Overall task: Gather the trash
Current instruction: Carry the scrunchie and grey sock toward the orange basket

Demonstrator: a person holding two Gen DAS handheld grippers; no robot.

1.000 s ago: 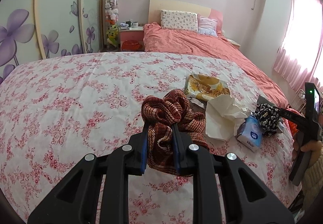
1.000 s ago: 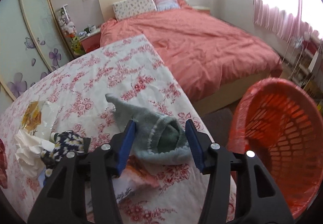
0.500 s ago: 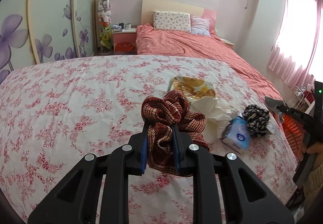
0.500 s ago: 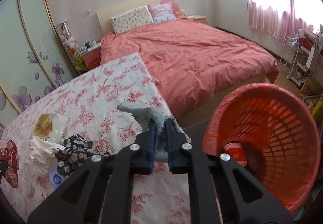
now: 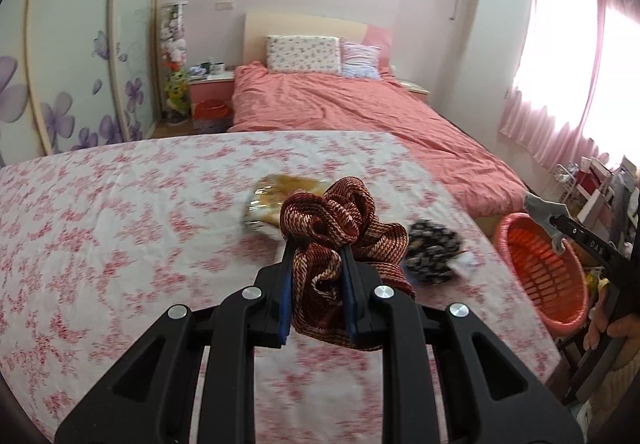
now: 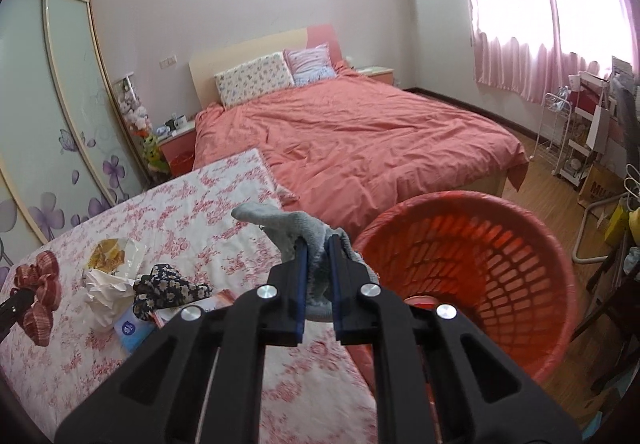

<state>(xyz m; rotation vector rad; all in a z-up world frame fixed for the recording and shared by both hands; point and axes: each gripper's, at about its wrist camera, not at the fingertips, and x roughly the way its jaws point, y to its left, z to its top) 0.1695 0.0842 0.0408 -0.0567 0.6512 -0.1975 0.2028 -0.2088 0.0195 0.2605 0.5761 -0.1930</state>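
While my right gripper (image 6: pixel 318 264) pinches the grey sock (image 6: pixel 288 228) beside the orange basket (image 6: pixel 520 244), my left gripper (image 5: pixel 318 276) clamps a brown cloth (image 5: pixel 332 220) above the bed. Both look soft, light and limp, so bunched folds grip best

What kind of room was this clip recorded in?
A home bedroom: a made bed with pillows, a bedside table, a flower-patterned sliding wardrobe and pink curtains.
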